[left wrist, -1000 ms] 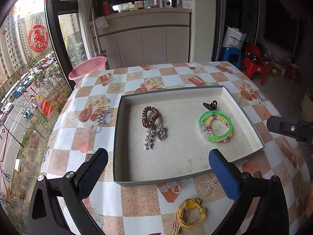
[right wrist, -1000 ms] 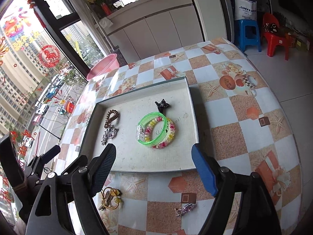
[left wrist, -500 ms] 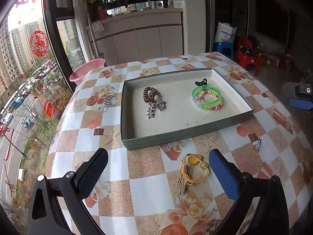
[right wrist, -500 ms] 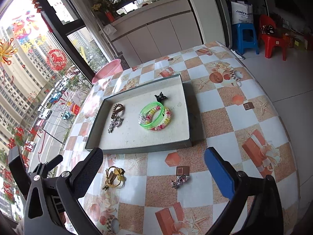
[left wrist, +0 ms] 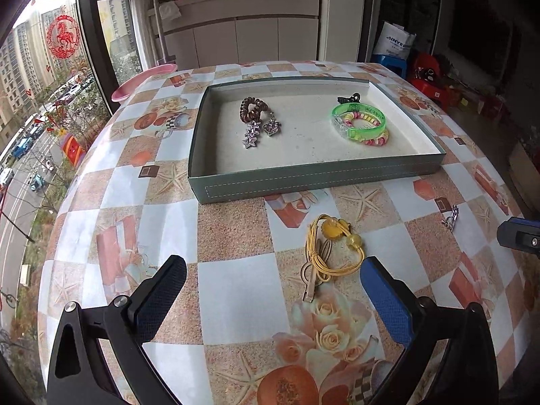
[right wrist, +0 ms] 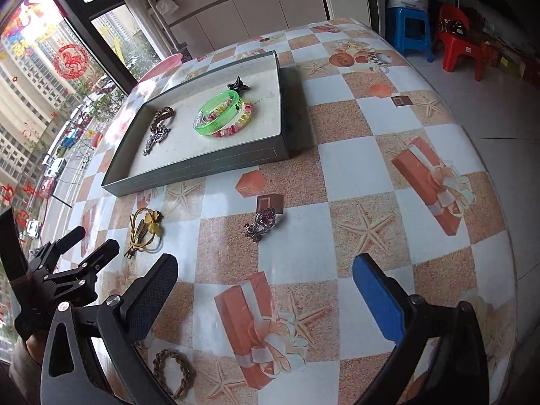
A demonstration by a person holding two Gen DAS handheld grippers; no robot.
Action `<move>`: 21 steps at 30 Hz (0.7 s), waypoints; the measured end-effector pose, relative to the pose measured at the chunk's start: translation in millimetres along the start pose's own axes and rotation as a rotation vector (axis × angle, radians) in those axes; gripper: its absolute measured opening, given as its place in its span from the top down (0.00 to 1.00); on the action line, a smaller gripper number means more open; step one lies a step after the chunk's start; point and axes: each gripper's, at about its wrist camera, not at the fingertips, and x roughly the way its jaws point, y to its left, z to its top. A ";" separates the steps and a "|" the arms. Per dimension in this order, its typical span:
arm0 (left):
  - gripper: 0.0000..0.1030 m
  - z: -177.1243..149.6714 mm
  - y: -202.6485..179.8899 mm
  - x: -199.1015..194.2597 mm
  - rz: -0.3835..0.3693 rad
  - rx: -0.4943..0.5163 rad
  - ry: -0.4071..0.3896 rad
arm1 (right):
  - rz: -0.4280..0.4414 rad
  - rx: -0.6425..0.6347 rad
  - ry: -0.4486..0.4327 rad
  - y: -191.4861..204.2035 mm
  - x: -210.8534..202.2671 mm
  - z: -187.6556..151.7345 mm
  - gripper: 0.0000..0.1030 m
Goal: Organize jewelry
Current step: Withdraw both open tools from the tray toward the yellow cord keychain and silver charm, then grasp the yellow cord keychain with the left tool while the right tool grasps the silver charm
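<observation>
A grey tray (left wrist: 303, 179) (right wrist: 202, 168) on the table holds a brown coil tie with star charms (left wrist: 253, 114), a black clip (left wrist: 349, 97) and green and beaded bracelets (left wrist: 359, 125) (right wrist: 222, 114). A yellow hair tie (left wrist: 329, 249) (right wrist: 145, 229) lies on the cloth in front of the tray, just ahead of my open, empty left gripper (left wrist: 273, 280). A silver heart brooch (right wrist: 261, 224) (left wrist: 450, 219) lies ahead of my open, empty right gripper (right wrist: 265, 273). A brown braided bracelet (right wrist: 173, 371) lies near the front edge.
A pink basin (left wrist: 141, 81) sits at the table's far left edge by the window. Blue and red stools (right wrist: 435, 30) stand on the floor to the right. The table edge curves away on the right.
Both grippers have drawn back from the tray toward the table's front. The yellow hair tie and the silver brooch now lie close ahead of them. Both stay open.
</observation>
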 end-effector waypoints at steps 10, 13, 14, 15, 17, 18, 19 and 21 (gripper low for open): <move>0.00 0.1 2.2 12.1 0.002 -0.039 0.014 | -0.045 -0.038 0.032 9.5 14.7 -17.0 0.00; 0.00 2.4 -0.3 15.6 -0.005 -0.027 0.013 | -0.054 -0.066 0.032 16.7 15.9 -21.7 0.00; 0.00 3.1 -1.5 17.3 -0.003 -0.021 0.015 | -0.065 -0.076 0.029 18.5 16.6 -23.0 0.00; 0.02 4.2 -2.9 19.9 -0.002 -0.014 0.024 | -0.079 -0.084 0.024 20.2 17.5 -23.5 0.00; 0.03 5.3 -4.9 24.4 -0.005 -0.008 0.032 | -0.098 -0.084 0.021 20.6 20.0 -22.2 0.00; 0.03 5.7 -5.7 25.7 -0.007 -0.005 0.031 | -0.096 -0.076 0.023 19.5 21.6 -20.9 0.00; 0.08 6.0 -6.8 26.8 -0.008 -0.001 0.030 | -0.093 -0.064 0.022 18.0 23.3 -19.4 0.00; 0.18 6.8 -9.1 31.3 -0.017 0.009 0.048 | -0.101 -0.050 0.020 15.9 27.4 -16.8 0.00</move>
